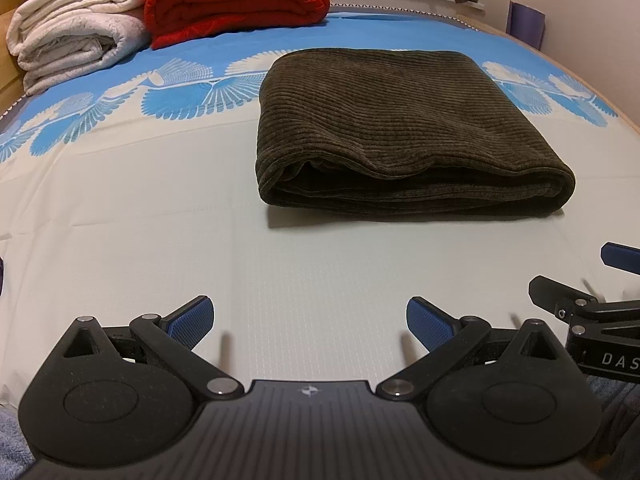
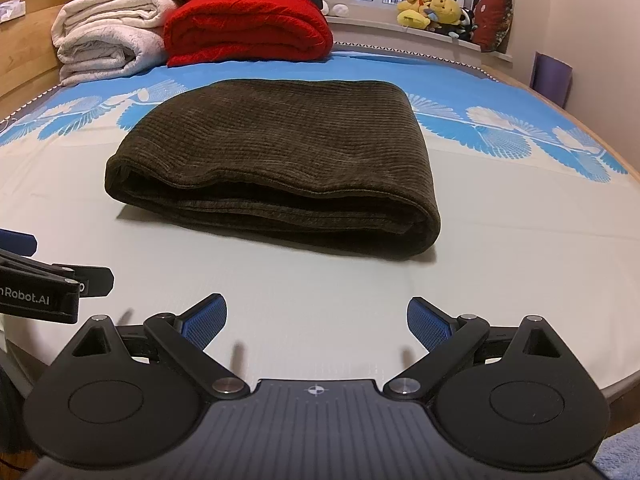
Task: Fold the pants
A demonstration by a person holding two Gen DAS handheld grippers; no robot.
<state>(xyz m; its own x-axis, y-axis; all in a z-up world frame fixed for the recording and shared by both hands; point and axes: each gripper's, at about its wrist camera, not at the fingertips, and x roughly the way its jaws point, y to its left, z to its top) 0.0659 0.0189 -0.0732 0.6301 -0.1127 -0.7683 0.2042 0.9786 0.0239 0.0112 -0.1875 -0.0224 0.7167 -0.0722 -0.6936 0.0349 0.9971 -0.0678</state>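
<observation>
bed | folded pants | red blanket | white blankets

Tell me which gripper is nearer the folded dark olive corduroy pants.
Neither clearly. The left gripper sits short of the folded dark olive corduroy pants and off toward their left end; the right gripper sits short of them toward their right end. Both open.

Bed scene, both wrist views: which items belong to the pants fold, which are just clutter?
Job:
- dark corduroy pants, folded, lying on the bed sheet
- left gripper, fingers spread, empty
- right gripper, fingers spread, empty

Lying about:
- red blanket
- white blankets
- plush toys on the windowsill
</observation>
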